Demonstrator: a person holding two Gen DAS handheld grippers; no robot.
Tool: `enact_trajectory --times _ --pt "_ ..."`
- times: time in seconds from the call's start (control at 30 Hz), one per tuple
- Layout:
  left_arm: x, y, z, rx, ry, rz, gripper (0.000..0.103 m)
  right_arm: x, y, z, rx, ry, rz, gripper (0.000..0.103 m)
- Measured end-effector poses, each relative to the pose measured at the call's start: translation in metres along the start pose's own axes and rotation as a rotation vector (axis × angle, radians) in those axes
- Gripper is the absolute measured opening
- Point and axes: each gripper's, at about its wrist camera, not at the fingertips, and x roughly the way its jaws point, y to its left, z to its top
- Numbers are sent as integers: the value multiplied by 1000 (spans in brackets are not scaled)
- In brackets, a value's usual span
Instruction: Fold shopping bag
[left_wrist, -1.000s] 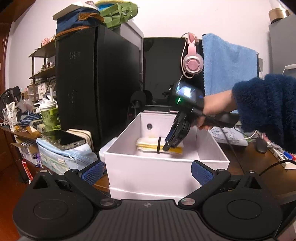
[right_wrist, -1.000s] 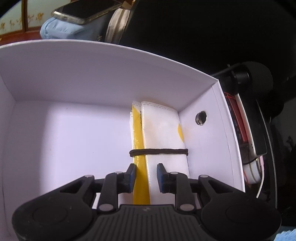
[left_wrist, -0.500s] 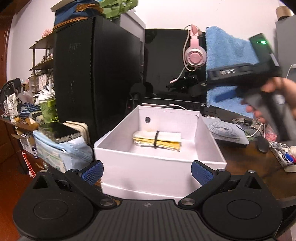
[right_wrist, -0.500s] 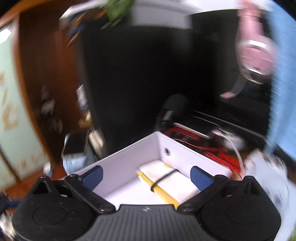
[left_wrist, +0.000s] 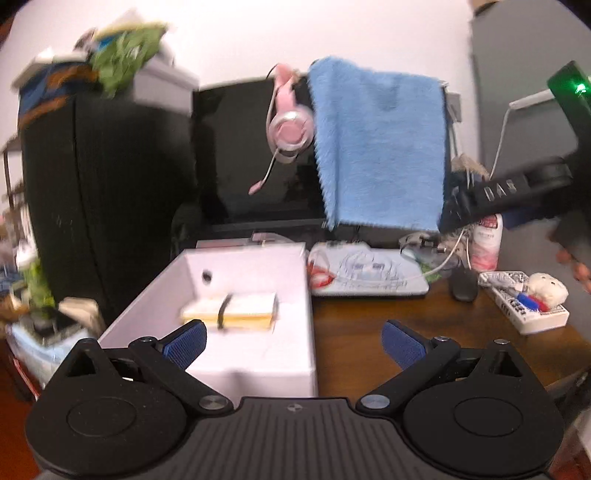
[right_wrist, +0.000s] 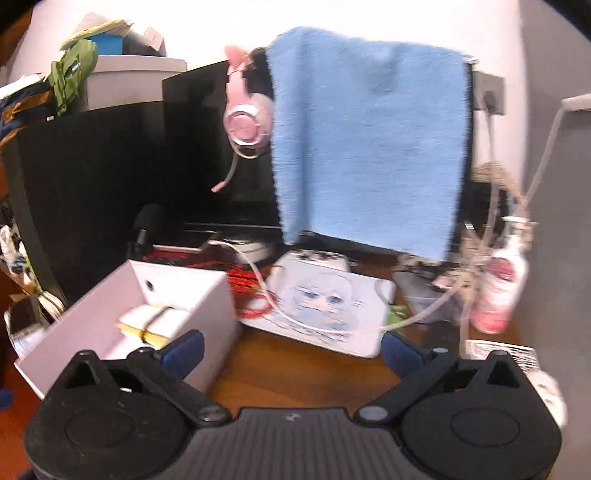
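A home computer desk in a lived-in room. A dark monitor (right_wrist: 221, 147) stands at the back of the wooden desk (right_wrist: 295, 369); a pink cat-ear headset (right_wrist: 245, 122) and a blue towel (right_wrist: 369, 140) hang over its top edge. Left of the monitor is a tall black PC tower (left_wrist: 103, 206) piled with boxes and bags; before it, a lotion bottle (right_wrist: 498, 295) and loose cables.

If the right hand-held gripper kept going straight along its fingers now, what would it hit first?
Probably the illustrated white case lying on the desk, just beyond the open right hand-held gripper; depth is uncertain.
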Motion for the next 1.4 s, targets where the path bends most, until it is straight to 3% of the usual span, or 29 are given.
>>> enact_trajectory --times 0.3,0.47,0.57,0.7,0.87,1.0,1.17,1.4 --pt "12 -41 4 60 95 33 102 -48 -13 -50 -23 -30 -100 102" --pt "19 -61 5 101 160 50 102 -56 -22 -67 79 10 -137 102" --pt "6 -68 4 123 120 63 102 -58 -25 -77 101 36 -183 102" --pt "-6 -63 8 54 101 21 102 -71 -25 -88 81 26 -193 102" --pt "-19 -62 12 2 52 42 102 -96 -19 -99 76 -31 -179 102" --pt "-27 -58 17 -32 99 40 102 -113 -9 -103 39 -97 -241 102" --pt "-35 -54 22 -61 126 11 102 -126 -7 -103 73 -128 -186 102" --pt "-44 -50 23 -75 124 19 102 -133 4 -103 46 -144 -186 102"
